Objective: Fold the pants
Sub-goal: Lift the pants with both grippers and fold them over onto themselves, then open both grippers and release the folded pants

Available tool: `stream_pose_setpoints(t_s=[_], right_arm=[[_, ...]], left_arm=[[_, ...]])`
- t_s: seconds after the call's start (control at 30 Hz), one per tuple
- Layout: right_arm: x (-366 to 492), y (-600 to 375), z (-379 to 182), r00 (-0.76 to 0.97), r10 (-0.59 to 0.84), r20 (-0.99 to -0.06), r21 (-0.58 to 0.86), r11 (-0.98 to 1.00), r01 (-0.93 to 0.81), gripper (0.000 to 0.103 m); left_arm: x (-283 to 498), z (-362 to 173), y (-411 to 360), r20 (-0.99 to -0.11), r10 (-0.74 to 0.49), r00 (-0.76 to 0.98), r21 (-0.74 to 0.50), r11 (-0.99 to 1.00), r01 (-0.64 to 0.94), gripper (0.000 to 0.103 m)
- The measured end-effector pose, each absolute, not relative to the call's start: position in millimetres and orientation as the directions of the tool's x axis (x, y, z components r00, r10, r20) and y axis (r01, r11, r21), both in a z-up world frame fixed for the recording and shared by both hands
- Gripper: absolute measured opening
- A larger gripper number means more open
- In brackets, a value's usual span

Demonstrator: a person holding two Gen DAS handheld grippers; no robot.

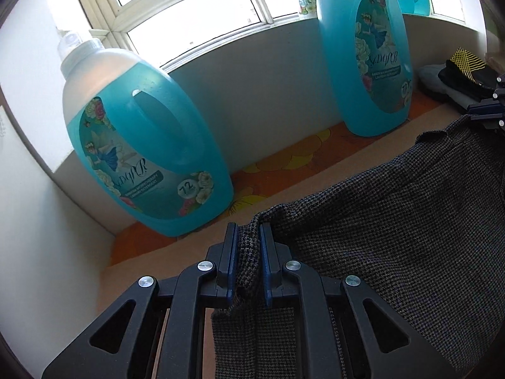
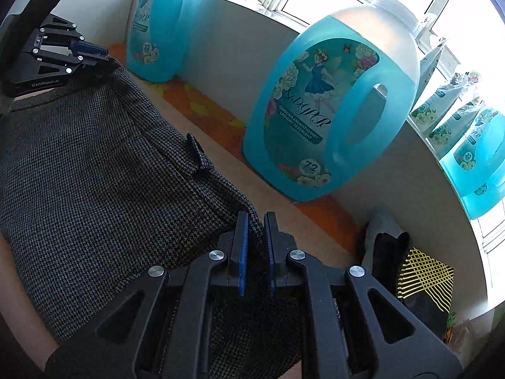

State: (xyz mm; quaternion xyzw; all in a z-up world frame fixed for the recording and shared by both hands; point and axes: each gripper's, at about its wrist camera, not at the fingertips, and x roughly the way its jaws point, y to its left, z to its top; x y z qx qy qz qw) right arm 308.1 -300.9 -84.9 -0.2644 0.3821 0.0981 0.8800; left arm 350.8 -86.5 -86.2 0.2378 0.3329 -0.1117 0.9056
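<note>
The left gripper [image 1: 247,240] and right gripper [image 2: 255,230] each pinch 1 corner of the pants [image 2: 94,170]. The pants hang between them over the table [image 1: 315,170], near 2 blue bottles [image 1: 145,145]. The fold looks started, not finished.
</note>
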Motion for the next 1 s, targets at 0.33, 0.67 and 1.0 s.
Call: stream_pose_setpoints(t_s=[0.33,0.67,1.0], right_arm=[[340,-303,-111,0.665,-0.059,-0.744,-0.390,0.847,-0.362,0.009],[346,-301,-126,0.633,-0.079,-0.770,-0.383,0.851,-0.360,0.010],[324,-319,-93,0.682,-0.083,-0.726,-0.353,0.897,-0.267,0.058]], left_arm=[[372,-108,-90,-0.673,-0.017,0.740,0.373,0.856,0.359,0.012],[377,-120,-98,-0.681,0.006,0.732,0.396,0.844,0.361,0.012],[372,-97,-78,-0.659,0.007,0.752,0.345,0.891,0.294,0.028]])
